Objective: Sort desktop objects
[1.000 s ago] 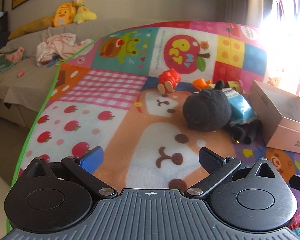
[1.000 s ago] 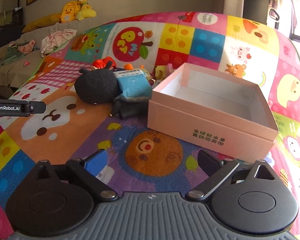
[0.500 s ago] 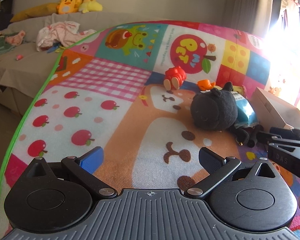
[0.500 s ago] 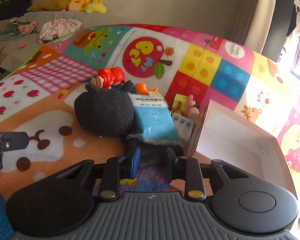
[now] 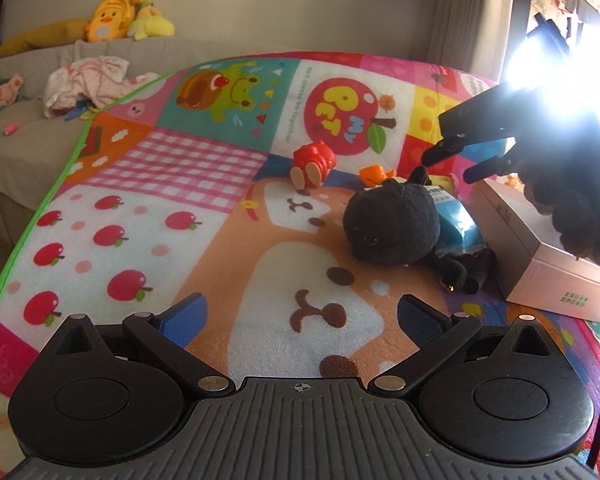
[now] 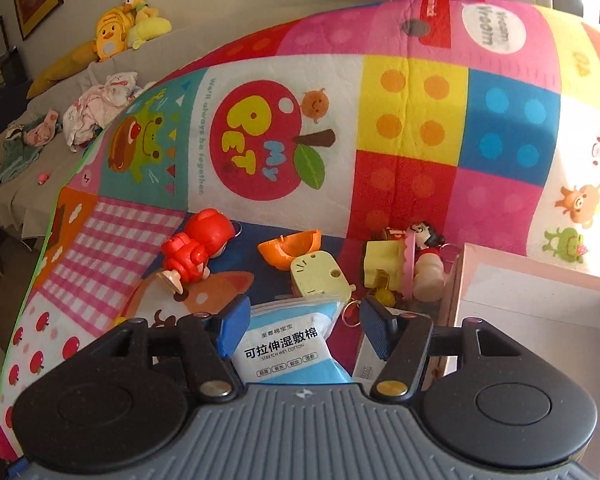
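My left gripper [image 5: 300, 316] hangs open and empty over the bear picture on the play mat, short of the black plush toy [image 5: 392, 224]. My right gripper [image 6: 304, 320] hovers above the toy pile with its jaws opening. A blue-and-white wet cotton packet [image 6: 288, 344] shows in the gap below them, and the pads do not press on it. Beyond lie a red figure [image 6: 192, 248], an orange shell [image 6: 288, 246], a pale green toy [image 6: 316, 276] and a doll keychain [image 6: 424, 264]. The left wrist view shows the right gripper [image 5: 456, 160] above the plush.
An open pink box [image 6: 540, 300] stands right of the pile, also seen as the pink box [image 5: 540, 256]. The mat's green edge [image 5: 40, 216] drops off at the left. A sofa [image 5: 28, 128] with clothes and yellow plush toys lies behind. Window glare washes out the right.
The right gripper travelled from in front of the pink box, over the black plush, to above the packet; its jaws narrowed, then widened again. The left gripper stayed about where it was.
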A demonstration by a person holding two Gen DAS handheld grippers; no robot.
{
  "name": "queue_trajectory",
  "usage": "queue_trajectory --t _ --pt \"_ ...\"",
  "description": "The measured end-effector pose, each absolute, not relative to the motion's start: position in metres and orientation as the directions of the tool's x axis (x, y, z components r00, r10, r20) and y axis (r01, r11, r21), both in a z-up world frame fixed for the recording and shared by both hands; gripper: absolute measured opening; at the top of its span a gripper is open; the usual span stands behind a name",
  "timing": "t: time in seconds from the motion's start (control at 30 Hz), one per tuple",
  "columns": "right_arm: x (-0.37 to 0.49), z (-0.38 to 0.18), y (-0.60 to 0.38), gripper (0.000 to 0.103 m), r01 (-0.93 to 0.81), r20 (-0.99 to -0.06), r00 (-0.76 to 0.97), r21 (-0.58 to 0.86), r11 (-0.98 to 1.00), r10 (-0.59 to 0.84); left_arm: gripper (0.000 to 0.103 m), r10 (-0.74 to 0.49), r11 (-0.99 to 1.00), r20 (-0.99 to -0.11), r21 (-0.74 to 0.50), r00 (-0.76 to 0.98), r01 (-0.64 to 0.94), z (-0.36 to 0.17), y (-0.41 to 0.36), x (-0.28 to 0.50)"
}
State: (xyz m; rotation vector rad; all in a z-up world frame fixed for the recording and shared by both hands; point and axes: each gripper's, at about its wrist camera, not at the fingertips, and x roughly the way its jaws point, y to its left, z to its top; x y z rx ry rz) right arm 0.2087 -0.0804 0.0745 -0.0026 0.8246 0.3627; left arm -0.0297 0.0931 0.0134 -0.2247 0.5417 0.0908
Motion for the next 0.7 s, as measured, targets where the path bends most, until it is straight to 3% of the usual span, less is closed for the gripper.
queue_trajectory --t 0.2,0.4,0.47,0.6,0.7 --pt "0.205 0.046 -0.068 0.059 -0.337 -0.769 0.519 0.217 0.916 0.373 0.103 0.01 0.967 -0.521 -0.212 0.854 -0.141 0.012 0.097 -0.03" --pt "0.148 0.053 -0.066 0.058 -0.492 -0.766 0.378 0.309 0.814 0.519 0.103 0.007 0.971 -0.522 -0.199 0.853 -0.129 0.013 0.094 -0.03" --pt "0.126 0.065 -0.079 0.058 -0.513 -0.734 0.405 0.311 0.8 0.545 0.103 0.01 0.972 -0.524 -0.194 0.852 -0.131 0.012 0.094 -0.03" --pt "0.074 0.092 -0.13 0.061 -0.483 -0.623 0.639 0.131 0.866 0.451 0.103 0.023 0.973 -0.516 -0.184 0.856 -0.136 0.015 0.093 -0.032" --pt "0.046 0.09 -0.165 0.061 -0.418 -0.594 0.726 0.019 0.908 0.346 0.103 0.019 0.977 -0.474 -0.178 0.881 -0.116 0.023 0.087 -0.038"
